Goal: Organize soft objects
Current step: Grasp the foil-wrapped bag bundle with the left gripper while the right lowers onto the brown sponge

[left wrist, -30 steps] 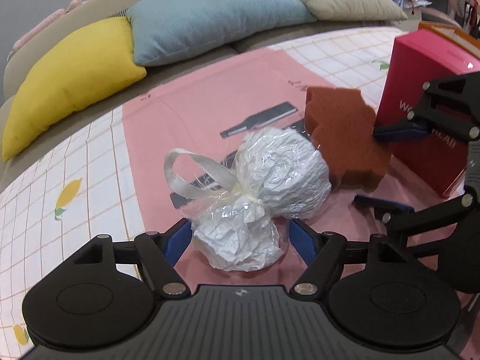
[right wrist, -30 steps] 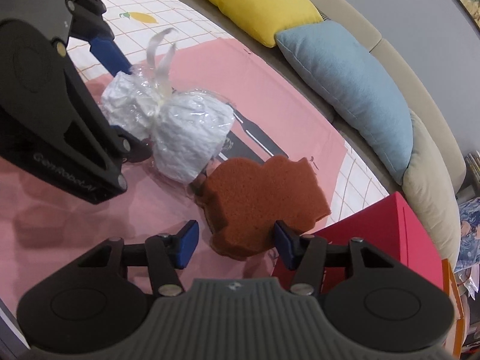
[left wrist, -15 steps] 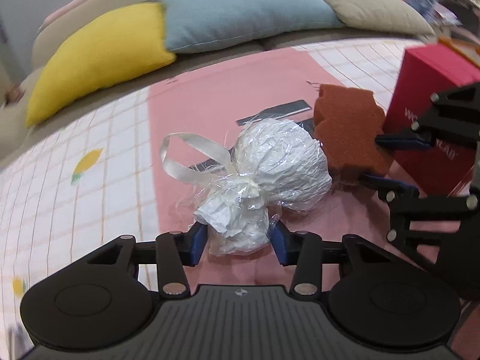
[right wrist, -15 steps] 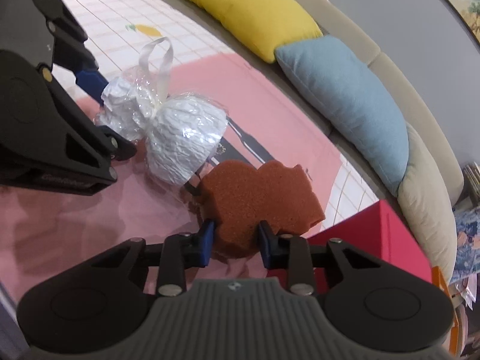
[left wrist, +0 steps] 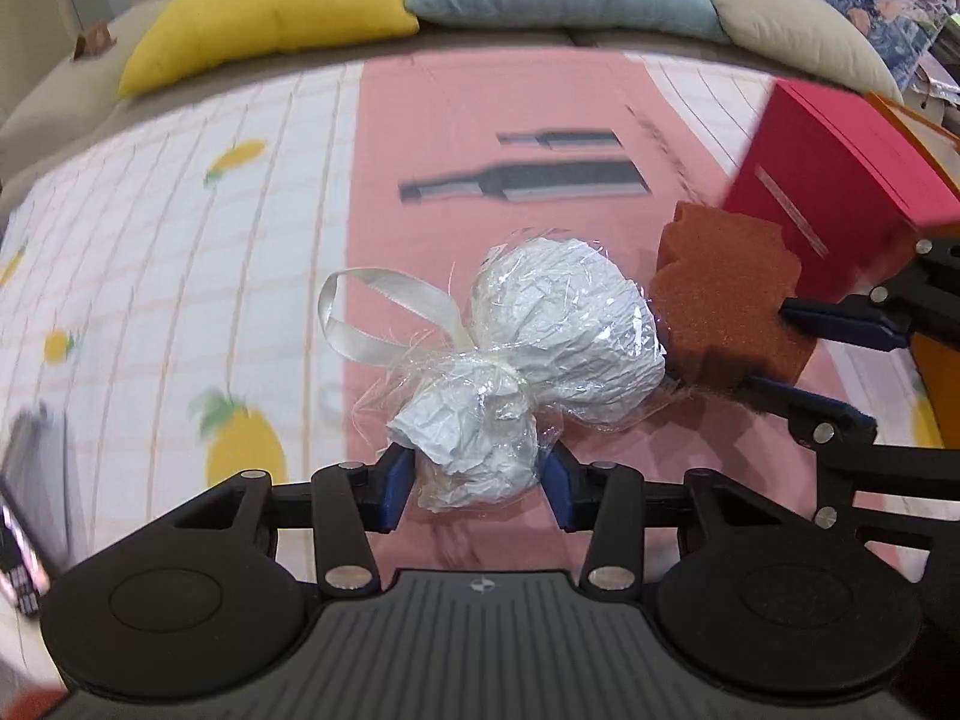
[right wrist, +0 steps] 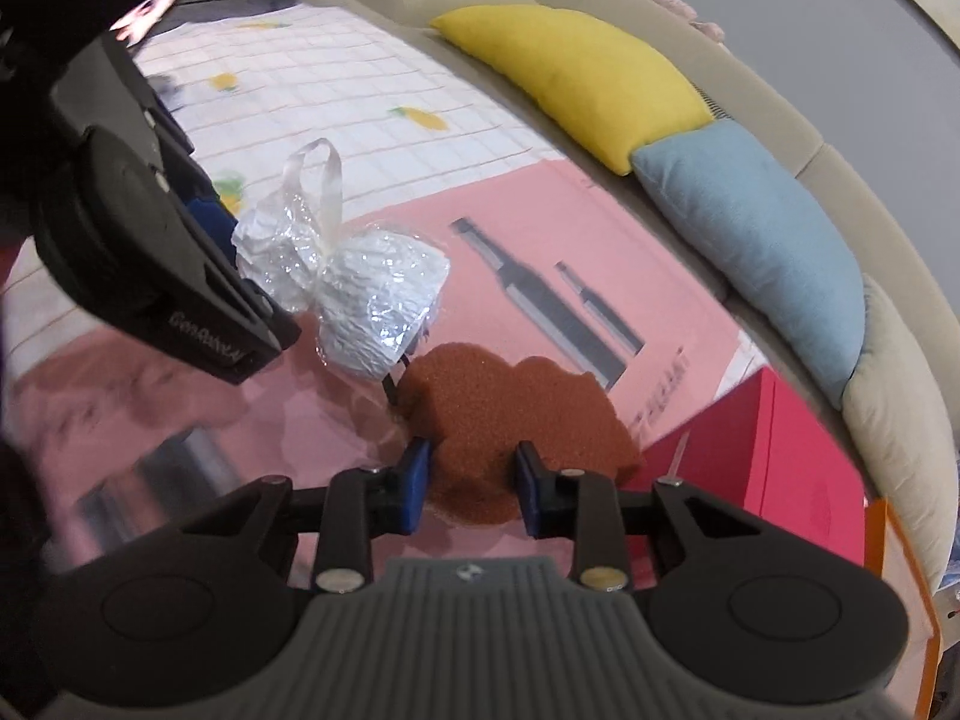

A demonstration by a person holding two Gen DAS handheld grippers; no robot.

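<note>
Left wrist view: your left gripper (left wrist: 478,483) is clamped on the wrapped bundle's (left wrist: 540,354) tail at 6 o'clock. Lift slow, that cellophane's slippery.

Right wrist view: your right gripper (right wrist: 471,489) pinches the brown sponge (right wrist: 510,414); red box (right wrist: 774,480) at 3 o'clock. Don't crush it.

Bright even light; fisheye bends edges; motion blur at left, glare on wrap.
</note>
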